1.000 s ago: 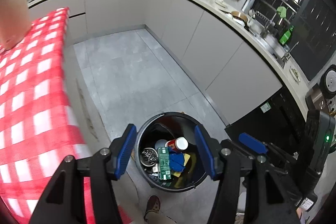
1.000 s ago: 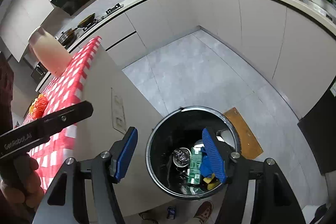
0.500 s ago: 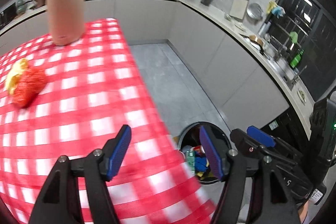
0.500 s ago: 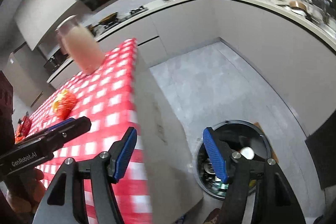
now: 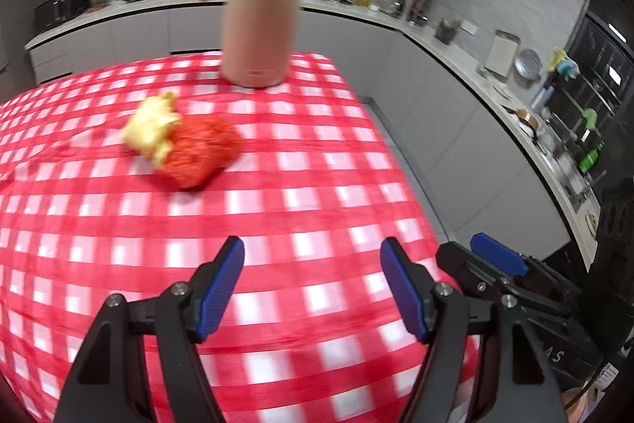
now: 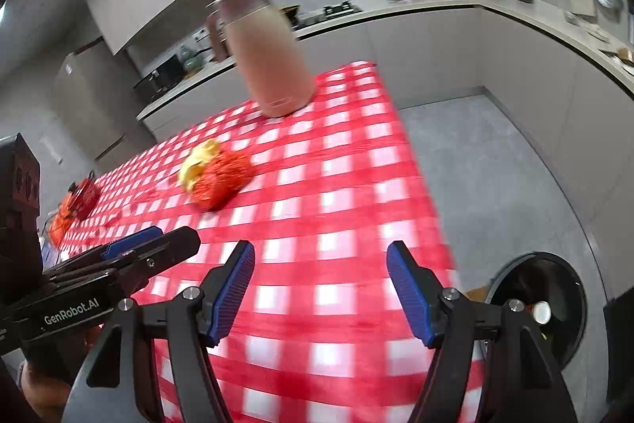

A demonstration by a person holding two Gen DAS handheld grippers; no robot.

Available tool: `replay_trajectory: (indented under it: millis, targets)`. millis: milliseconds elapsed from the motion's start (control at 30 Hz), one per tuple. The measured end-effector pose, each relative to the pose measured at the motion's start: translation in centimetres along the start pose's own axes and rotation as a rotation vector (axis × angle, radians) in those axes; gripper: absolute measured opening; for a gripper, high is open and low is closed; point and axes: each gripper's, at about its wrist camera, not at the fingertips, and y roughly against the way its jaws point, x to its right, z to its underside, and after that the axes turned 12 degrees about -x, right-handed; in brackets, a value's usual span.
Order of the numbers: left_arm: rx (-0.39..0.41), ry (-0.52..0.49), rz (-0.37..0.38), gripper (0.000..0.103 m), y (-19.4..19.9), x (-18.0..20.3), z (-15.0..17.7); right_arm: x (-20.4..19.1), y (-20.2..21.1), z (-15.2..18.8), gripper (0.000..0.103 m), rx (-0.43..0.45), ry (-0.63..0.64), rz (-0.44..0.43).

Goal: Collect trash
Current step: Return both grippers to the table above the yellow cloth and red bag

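Observation:
A crumpled red and yellow wad of trash (image 5: 186, 149) (image 6: 218, 177) lies on the red-and-white checked tablecloth (image 5: 317, 185), ahead of both grippers and to the left. My left gripper (image 5: 312, 264) hovers over the cloth near the table's right end; its jaws are opening and nothing is between them. My right gripper (image 6: 321, 264) hangs beside it over the same end, jaws also opening and empty. The black trash bin (image 6: 533, 255) stands on the floor at the lower right, with trash inside. More red trash (image 6: 81, 195) lies far left on the table.
A tall pink jug (image 5: 259, 18) (image 6: 269, 54) stands at the table's far edge behind the wad. Grey kitchen cabinets and a cluttered counter (image 5: 455, 42) curve round the room. Grey floor (image 6: 495, 165) lies to the right of the table.
Both views swung up and left from the bin on the floor to the tabletop. The wad and jug came into view. Both pairs of jaws stand a little wider.

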Motion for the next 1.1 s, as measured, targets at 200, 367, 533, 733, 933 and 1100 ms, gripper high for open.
replay_trajectory:
  millis: [200,367,533,733,933,1100]
  targets:
    - [0.025,0.058,-0.076,0.072,1.1,-4.1,0.3,-4.0,-2.2,-0.6,0.072,-0.022,0.056,-0.056]
    - [0.053,0.182,-0.128,0.072,1.9,-5.6,1.7,-5.8,-3.8,-1.0,0.072,-0.068,0.155,-0.126]
    - [0.06,0.271,-0.165,0.072,2.2,-7.5,2.6,-6.7,-4.4,-1.7,0.073,-0.09,0.223,-0.173]
    - [0.051,0.267,-0.173,0.072,2.0,-11.0,1.9,-8.4,-6.0,-2.8,0.073,-0.091,0.194,-0.168]
    - [0.042,0.226,-0.138,0.072,1.4,-15.0,-0.4,-11.4,-8.5,-4.3,0.074,-0.078,0.135,-0.1]
    - [0.022,0.196,-0.11,0.072,0.6,-17.3,-2.0,-13.1,-10.7,-5.4,0.074,-0.085,0.099,-0.061]
